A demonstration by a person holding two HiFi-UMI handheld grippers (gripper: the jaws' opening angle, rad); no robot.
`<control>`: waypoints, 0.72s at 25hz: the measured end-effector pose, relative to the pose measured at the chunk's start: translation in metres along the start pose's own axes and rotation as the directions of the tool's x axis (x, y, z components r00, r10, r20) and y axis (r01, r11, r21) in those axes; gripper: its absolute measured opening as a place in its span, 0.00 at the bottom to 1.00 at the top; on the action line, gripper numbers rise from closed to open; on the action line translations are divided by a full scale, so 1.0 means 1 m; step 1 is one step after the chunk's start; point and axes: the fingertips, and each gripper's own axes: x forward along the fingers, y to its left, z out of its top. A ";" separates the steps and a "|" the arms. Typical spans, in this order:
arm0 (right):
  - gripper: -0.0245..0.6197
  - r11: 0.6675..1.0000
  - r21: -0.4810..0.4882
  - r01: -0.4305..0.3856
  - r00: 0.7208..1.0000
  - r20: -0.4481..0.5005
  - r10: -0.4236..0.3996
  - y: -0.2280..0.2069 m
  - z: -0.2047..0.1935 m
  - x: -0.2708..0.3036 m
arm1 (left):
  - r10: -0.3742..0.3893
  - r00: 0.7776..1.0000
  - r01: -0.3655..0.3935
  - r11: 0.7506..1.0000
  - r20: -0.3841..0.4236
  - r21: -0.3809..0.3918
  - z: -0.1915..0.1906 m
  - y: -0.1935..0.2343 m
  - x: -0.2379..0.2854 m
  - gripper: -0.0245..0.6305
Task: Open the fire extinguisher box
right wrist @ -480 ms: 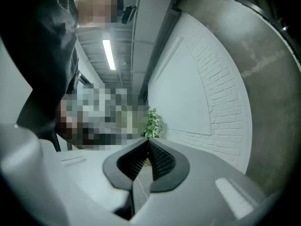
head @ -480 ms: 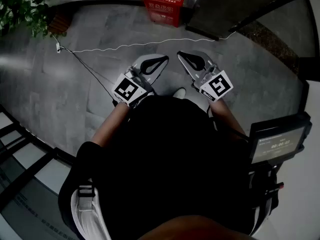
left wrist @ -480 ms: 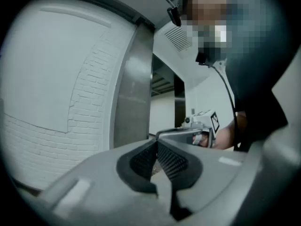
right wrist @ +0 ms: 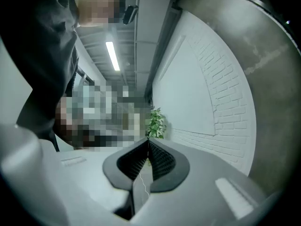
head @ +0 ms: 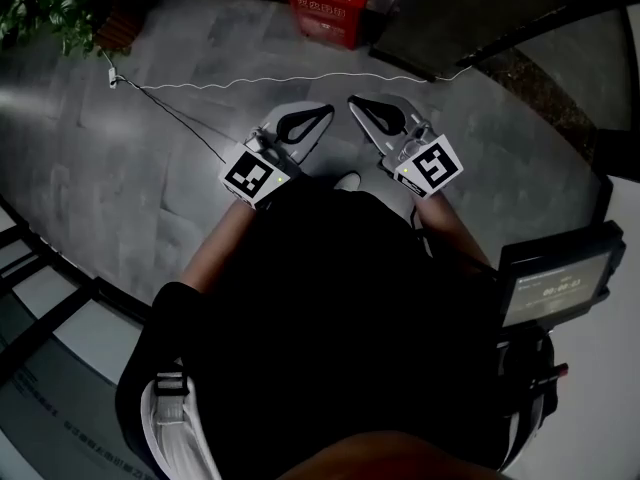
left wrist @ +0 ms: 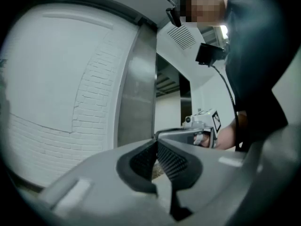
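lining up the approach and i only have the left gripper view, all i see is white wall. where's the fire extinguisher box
Observer: In the head view the red fire extinguisher box stands on the floor ahead of you, close to the wall.
Operator: how close are we
Observer: Not close. The left gripper and right gripper both point toward it but are well short of it.
Operator: anything on the floor in between
Observer: Yes, a thin white cable lies across the floor between the grippers and the box.
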 end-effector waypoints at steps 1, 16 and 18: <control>0.05 1.000 -0.007 -0.004 1.000 -0.001 0.004 0.001 -0.001 0.000 | 0.003 1.000 -0.003 1.000 -0.004 -0.005 0.000 -0.001 0.000 0.04; 0.05 0.998 0.004 0.067 0.997 -0.045 -0.067 -0.073 -0.025 0.122 | -0.062 0.998 0.063 0.997 0.016 -0.042 -0.003 0.147 0.002 0.04; 0.05 0.996 0.006 0.090 0.995 -0.048 -0.090 -0.085 -0.028 0.148 | -0.092 0.996 0.092 0.995 0.002 -0.040 -0.005 0.175 0.001 0.04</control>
